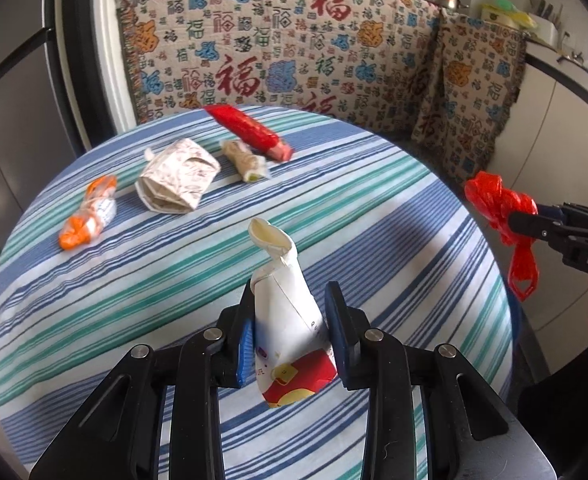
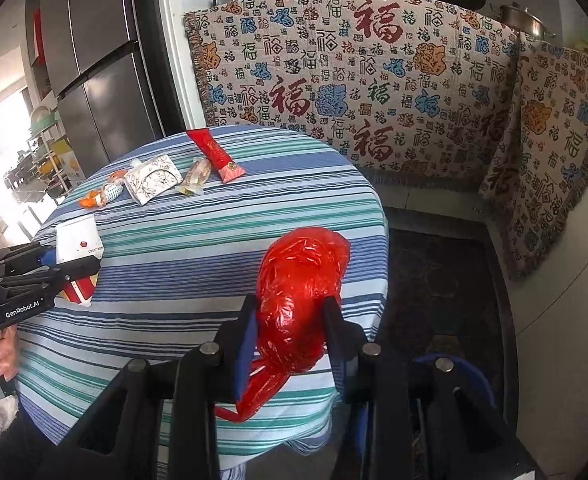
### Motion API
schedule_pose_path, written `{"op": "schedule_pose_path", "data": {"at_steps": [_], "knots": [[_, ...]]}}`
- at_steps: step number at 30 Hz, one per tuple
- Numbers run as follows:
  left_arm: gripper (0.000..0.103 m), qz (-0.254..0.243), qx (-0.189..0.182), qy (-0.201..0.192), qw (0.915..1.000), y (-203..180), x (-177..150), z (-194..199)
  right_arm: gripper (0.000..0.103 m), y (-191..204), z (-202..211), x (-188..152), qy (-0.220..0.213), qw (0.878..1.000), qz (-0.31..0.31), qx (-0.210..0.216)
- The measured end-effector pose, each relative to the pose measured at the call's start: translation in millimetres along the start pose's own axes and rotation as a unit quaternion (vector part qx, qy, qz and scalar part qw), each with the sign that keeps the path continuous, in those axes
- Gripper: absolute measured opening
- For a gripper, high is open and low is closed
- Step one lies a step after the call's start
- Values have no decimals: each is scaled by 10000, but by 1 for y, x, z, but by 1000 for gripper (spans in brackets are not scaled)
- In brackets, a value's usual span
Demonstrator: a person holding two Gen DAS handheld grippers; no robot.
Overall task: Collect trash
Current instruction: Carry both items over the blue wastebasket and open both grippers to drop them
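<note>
Crushed carton (image 1: 290, 320) in left claw (image 1: 290, 304), apparently airborne.

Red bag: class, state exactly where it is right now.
The red bag is clamped in the right tongs, held off the striped table's right edge.

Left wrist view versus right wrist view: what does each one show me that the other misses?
Only the left wrist view shows the carton's crumpled open top and how the left gripper's fingers clamp its sides.

Only the right wrist view shows the fridge, the dark floor mat beyond the table's edge, and the red bag close up, bunched in the right gripper.

Both show the striped table, four wrappers left on it, including a long red one and an orange one, plus the patterned cloth behind.
</note>
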State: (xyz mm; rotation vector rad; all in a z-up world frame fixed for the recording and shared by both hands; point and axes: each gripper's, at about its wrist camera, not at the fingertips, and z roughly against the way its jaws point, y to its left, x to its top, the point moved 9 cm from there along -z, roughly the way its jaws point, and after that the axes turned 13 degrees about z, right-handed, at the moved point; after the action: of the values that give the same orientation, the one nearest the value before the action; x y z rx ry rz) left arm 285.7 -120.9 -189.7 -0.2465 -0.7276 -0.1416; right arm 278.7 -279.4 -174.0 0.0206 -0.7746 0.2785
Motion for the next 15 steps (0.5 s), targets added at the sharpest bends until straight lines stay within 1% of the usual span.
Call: {"op": "schedule_pose_path", "data": {"at_steps": [3, 6, 9, 15], "knots": [[32, 59, -219, 65, 9997, -17, 1, 1, 32, -14, 8, -5, -20, 9999, -66, -87], [32, 17, -469, 88, 9989, -43, 4, 3, 32, -36, 22, -10, -51, 9996, -126, -228], [32, -105, -755, 114, 9970, -79, 7, 4, 32, -64, 33, -25, -7, 9987, -302, -400], [33, -387, -1321, 294, 9900, -158, 3, -6, 32, -116, 43, -64, 309, 9957, -623, -607]]}}
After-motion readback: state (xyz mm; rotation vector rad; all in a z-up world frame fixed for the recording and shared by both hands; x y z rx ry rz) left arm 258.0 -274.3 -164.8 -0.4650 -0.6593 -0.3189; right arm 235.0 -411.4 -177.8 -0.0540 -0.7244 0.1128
